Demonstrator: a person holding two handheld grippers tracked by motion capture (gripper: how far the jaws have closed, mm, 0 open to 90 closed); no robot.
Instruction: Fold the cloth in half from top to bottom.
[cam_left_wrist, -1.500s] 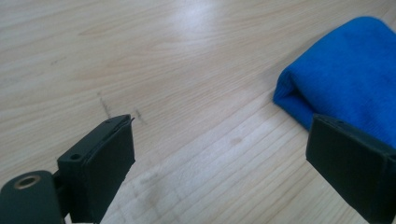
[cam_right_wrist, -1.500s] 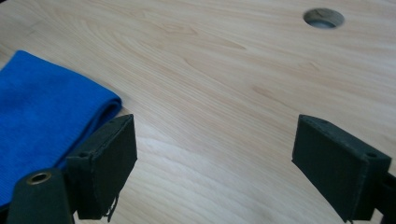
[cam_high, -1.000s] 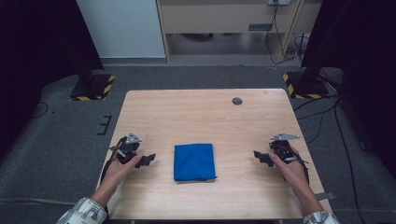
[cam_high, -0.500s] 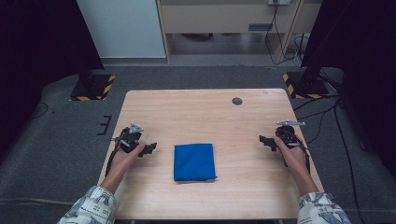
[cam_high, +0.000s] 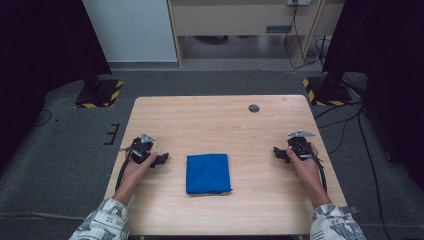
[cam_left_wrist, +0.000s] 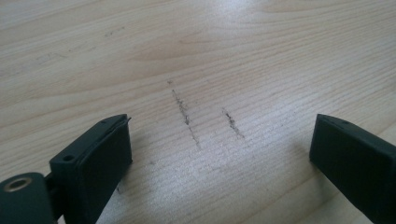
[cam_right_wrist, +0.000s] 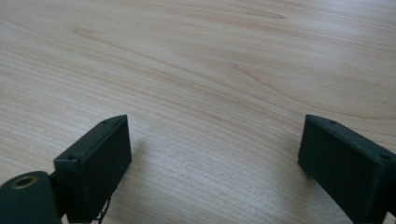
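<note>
— Any writing showing?
— None I'm reading. My left gripper (cam_high: 161, 160) is sitting wide open over bare table (cam_high: 210, 117), gripping nothing, beside two dark scuffs (cam_left_wrist: 187, 116).
— And the cloth (cam_high: 208, 173)?
— It's lying folded between both grippers. My right gripper (cam_high: 278, 153), jaws just opening wider, is holding nothing.

No legible text, labels, brands or numbers anywhere. Only signs: yellow-black hazard stripes on stand bases (cam_high: 98, 95) left and right of surface.
</note>
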